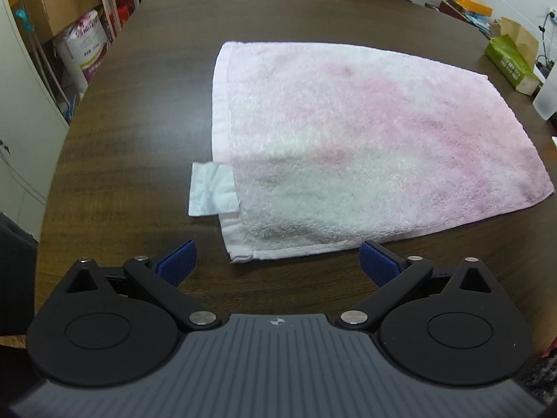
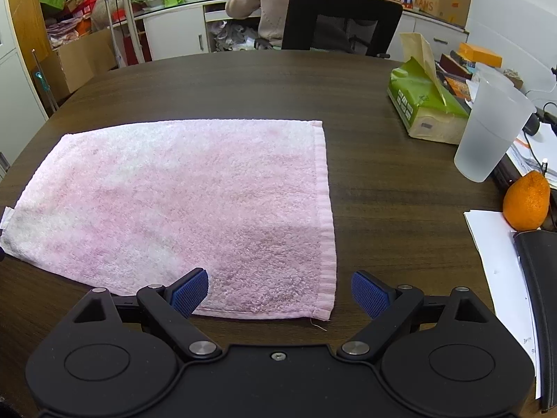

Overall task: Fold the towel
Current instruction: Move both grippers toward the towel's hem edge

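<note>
The pink towel lies flat on the tabletop, and a claw could pinch only one layer or drag the cloth into wrinkles (my judgement), because the left claw and right claw both stand wide open, holding nothing, at its near corners.

The towel lay flat on the table, left of centre. A cup, box and orange stood at the right edge.
</note>
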Motion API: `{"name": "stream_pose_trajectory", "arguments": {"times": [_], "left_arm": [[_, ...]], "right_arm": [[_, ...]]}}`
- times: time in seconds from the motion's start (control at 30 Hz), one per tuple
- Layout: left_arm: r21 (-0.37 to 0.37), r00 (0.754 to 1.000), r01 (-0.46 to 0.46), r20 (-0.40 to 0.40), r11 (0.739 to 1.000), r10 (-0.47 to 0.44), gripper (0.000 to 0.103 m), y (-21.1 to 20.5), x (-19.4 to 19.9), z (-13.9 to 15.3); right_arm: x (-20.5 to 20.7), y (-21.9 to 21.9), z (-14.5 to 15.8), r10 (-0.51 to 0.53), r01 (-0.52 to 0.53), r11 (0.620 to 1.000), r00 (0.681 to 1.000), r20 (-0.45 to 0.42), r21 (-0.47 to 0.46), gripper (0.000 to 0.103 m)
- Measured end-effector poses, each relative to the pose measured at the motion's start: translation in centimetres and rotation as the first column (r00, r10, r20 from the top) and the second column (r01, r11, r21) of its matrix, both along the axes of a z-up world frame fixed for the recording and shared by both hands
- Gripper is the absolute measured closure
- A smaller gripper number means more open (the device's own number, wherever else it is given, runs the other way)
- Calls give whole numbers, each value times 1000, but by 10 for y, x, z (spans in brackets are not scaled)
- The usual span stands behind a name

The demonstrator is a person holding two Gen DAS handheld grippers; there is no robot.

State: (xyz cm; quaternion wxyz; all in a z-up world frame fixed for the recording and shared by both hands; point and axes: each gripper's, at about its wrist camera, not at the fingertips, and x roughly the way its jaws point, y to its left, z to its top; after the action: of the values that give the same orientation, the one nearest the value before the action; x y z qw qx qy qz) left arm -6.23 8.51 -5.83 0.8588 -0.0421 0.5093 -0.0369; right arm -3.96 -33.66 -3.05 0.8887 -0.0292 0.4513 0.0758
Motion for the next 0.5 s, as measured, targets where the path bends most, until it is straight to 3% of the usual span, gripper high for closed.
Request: {"name": "stream_pose_trajectory", "arguments": {"times": [0.5], "left_arm": [[50,1000,4,-11,999,-3,7,-7,7,-5]], "right_arm": [[3,-2,-3,-22,22,1000,1000,10,-20,14]]}}
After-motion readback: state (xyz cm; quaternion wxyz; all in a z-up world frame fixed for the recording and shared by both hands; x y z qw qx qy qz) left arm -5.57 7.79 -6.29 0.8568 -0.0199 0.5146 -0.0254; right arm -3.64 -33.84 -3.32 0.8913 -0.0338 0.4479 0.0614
